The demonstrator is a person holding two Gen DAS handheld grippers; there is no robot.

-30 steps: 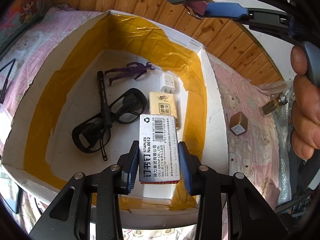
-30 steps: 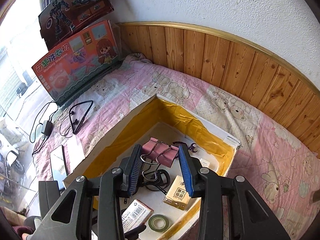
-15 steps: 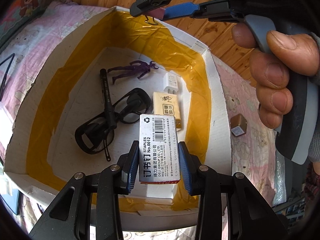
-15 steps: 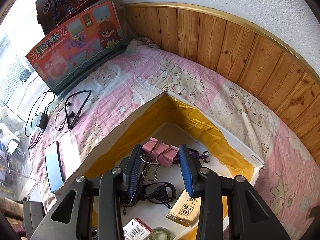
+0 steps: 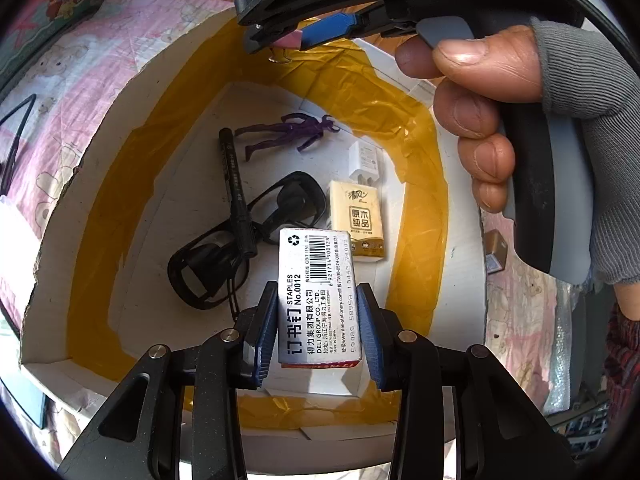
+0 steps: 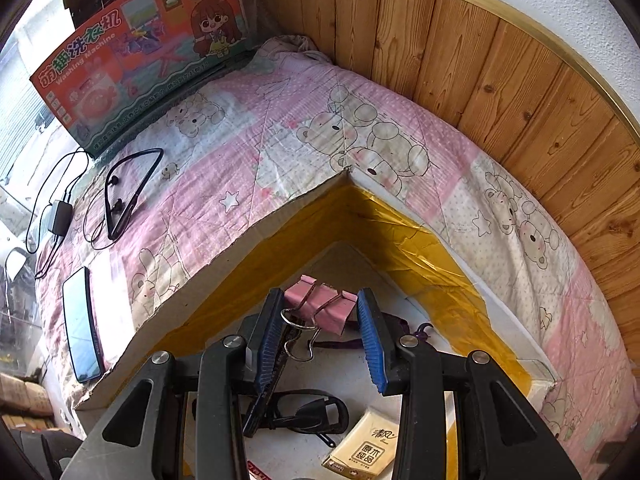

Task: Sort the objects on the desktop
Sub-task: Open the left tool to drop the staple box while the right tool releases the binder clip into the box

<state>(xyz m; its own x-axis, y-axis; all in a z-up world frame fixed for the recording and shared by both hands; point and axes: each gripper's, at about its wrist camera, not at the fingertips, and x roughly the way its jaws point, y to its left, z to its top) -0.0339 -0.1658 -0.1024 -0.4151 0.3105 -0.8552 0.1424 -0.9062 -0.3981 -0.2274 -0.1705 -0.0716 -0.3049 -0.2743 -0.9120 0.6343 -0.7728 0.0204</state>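
With left gripper [image 5: 318, 326] closed on staple box [image 5: 316, 292] at lower centre over the box [image 5: 120, 92], and right gripper [image 6: 322, 334] clamping pink clip [image 6: 320, 306] mid-frame, best to lower each onto bare floor beside the glasses [image 5: 240, 248], then release.

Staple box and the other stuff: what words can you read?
Staple box: "STAPLES No.0012", "DELI GROUP CO., LTD."; smaller print too tiny.
Right claw body: "DAS".
Toy box: "Washing Machine".
Tissue pack: Chinese characters, too small to read surely.
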